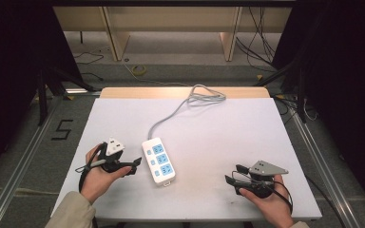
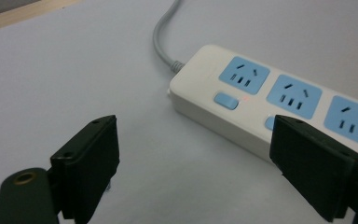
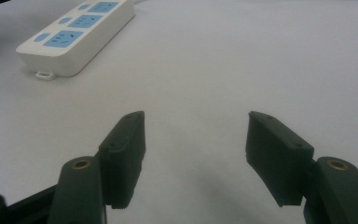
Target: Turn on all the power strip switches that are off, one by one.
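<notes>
A white power strip (image 1: 158, 160) with three blue sockets lies left of the table's middle, its grey cable (image 1: 180, 107) running to the far edge. My left gripper (image 1: 136, 166) is held just left of the strip, open and empty. In the left gripper view the power strip (image 2: 261, 100) lies just beyond the right jaw, with small blue switches beside the sockets, and the left gripper (image 2: 193, 163) holds nothing. My right gripper (image 1: 232, 174) rests low near the front right, open, jaws pointing left. In the right gripper view the right gripper (image 3: 193, 140) is empty and the power strip (image 3: 74, 32) lies far left.
The white table top (image 1: 218, 142) has a wooden far edge, where the cable loops (image 1: 204, 95). Beyond it are floor cables and wooden furniture legs (image 1: 116, 38). Metal rails (image 1: 24, 156) run along both sides of the table.
</notes>
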`<state>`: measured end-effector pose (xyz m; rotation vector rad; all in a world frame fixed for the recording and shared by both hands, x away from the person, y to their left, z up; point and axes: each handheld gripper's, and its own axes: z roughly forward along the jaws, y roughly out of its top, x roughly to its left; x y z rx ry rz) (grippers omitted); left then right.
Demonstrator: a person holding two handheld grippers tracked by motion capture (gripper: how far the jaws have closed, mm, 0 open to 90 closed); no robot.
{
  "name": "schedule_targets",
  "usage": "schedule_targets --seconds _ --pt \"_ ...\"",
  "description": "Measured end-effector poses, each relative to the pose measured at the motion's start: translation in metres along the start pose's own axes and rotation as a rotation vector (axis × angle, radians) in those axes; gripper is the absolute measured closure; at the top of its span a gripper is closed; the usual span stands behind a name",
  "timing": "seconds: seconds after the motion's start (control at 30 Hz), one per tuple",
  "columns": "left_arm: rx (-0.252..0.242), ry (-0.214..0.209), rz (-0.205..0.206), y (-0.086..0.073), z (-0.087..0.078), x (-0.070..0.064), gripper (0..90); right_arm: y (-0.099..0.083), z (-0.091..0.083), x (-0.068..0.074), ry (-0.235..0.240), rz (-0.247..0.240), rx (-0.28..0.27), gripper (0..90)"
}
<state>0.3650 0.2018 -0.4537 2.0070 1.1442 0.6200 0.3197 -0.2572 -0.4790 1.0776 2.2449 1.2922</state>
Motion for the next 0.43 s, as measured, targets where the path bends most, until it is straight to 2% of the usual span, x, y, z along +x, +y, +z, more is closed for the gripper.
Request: schedule_targets --seconds 0.03,0.2,0.43 --pt "0.008 0.015 0.012 -0.001 -0.001 0.003 15.4 0.0 0.0 0.0 0.0 0.0 0.001 38.6" --pt "0.024 0.057 -0.005 -0.01 -0.003 0.015 15.3 0.0 0.0 0.0 0.0 0.0 0.0 38.6" --pt "0.065 0.079 -0.035 -0.018 0.001 0.024 15.0 0.0 0.001 0.0 0.003 0.002 -0.001 38.6"
